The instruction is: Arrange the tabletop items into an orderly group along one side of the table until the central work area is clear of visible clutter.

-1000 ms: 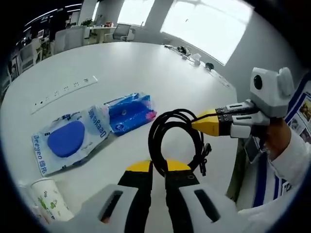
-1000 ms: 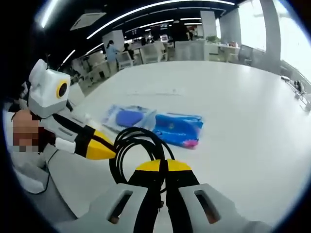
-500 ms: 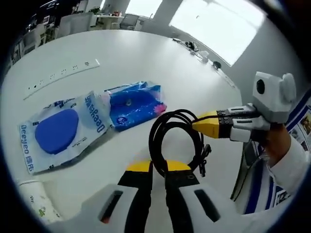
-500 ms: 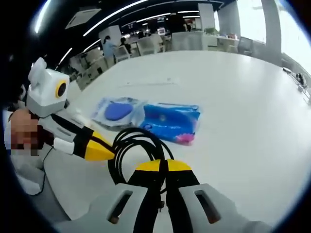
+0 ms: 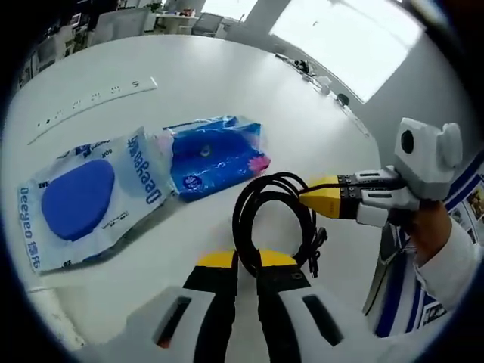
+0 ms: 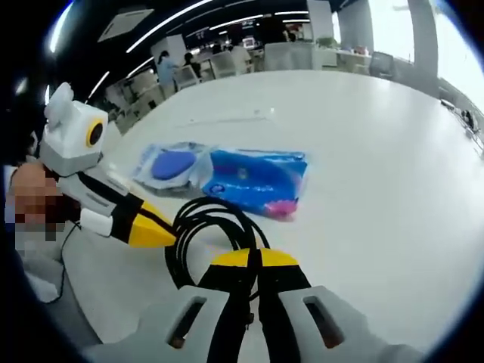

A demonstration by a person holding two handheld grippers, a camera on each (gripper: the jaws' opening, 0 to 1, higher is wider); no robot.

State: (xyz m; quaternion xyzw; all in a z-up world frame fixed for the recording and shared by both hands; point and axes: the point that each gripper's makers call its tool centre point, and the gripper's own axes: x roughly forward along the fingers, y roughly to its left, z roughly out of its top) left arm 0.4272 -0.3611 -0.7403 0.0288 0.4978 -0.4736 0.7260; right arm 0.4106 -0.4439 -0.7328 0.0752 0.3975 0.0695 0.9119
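A coiled black cable (image 5: 274,221) is held above the white table (image 5: 227,91), gripped from two sides. The left gripper (image 5: 247,261) has its yellow-tipped jaws closed on the lower arc of the coil; the right gripper (image 5: 314,195) is clamped on the coil's far side, jaws pressed together on the strands. In the right gripper view the same coil (image 6: 203,234) is seen pinched at the right gripper (image 6: 253,259), with the left gripper (image 6: 155,231) entering from the left and closed on the loop.

Beyond the cable, two packets lie flat on the table, touching at one edge: a clear packet with a blue oval pad (image 5: 76,200) and a bright blue plastic packet with a pink corner (image 5: 213,155). A white power strip (image 5: 91,102) lies farther off. The tabletop past the packets is open up to its curved far edge. Small dark items (image 5: 310,72) sit near that edge.
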